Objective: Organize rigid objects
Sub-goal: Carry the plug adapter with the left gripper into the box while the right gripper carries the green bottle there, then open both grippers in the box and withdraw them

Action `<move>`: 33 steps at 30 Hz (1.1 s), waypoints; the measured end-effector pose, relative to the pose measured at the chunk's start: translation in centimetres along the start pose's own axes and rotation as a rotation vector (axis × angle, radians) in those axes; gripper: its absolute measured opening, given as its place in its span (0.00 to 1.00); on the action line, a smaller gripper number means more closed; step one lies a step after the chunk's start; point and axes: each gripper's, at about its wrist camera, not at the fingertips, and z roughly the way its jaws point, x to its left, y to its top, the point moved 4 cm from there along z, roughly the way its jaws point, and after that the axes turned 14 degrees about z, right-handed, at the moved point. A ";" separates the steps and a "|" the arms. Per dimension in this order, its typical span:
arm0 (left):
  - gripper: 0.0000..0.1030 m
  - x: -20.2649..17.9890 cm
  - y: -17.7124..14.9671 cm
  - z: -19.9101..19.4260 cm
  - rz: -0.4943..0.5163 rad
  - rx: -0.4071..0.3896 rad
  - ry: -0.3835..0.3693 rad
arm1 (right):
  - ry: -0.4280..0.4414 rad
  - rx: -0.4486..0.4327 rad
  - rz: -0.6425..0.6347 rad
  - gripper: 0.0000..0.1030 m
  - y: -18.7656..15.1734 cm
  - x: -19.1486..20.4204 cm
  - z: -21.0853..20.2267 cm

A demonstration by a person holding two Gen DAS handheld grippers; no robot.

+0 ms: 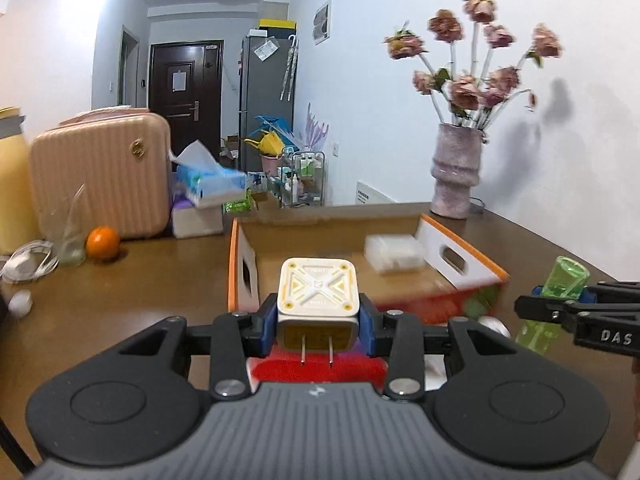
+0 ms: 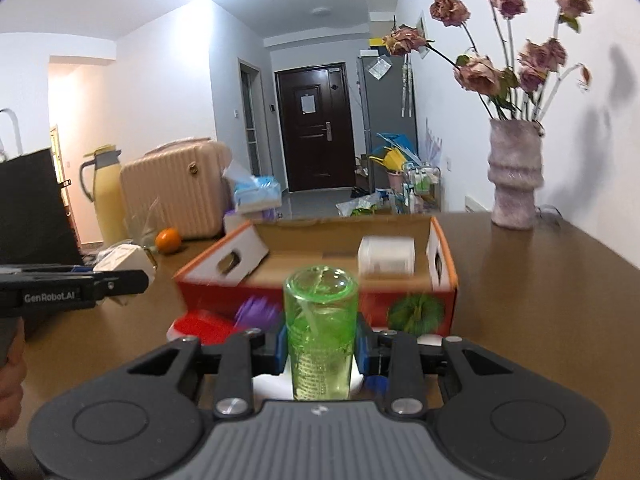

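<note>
My left gripper (image 1: 318, 328) is shut on a white and yellow plug adapter (image 1: 318, 296), prongs facing the camera, held just in front of the open orange cardboard box (image 1: 464, 264). My right gripper (image 2: 320, 350) is shut on a clear green plastic tube (image 2: 320, 332), upright, held near the box's (image 2: 312, 296) front wall. A white container (image 1: 394, 252) lies inside the box at the back right; it also shows in the right wrist view (image 2: 386, 256). Each gripper shows in the other's view: the right one (image 1: 560, 312) and the left one (image 2: 120, 276).
A brown table (image 2: 540, 280) holds a pink vase of dried roses (image 2: 514, 176) at the back right, an orange (image 1: 103, 242), a pink suitcase (image 1: 100, 176), tissue packs (image 1: 208, 184) and a yellow flask (image 2: 106, 196). A red item (image 2: 204, 326) lies before the box.
</note>
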 end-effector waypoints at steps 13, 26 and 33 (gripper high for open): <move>0.38 5.0 4.1 19.0 -0.023 0.220 0.011 | -0.084 0.304 -0.011 0.30 9.6 -5.8 15.5; 0.74 3.3 3.8 20.8 0.112 0.150 0.034 | -0.166 0.253 -0.035 0.42 9.1 -6.6 21.3; 0.74 4.8 4.5 19.2 0.044 0.170 0.043 | -0.145 0.256 -0.068 0.49 9.9 -4.9 20.0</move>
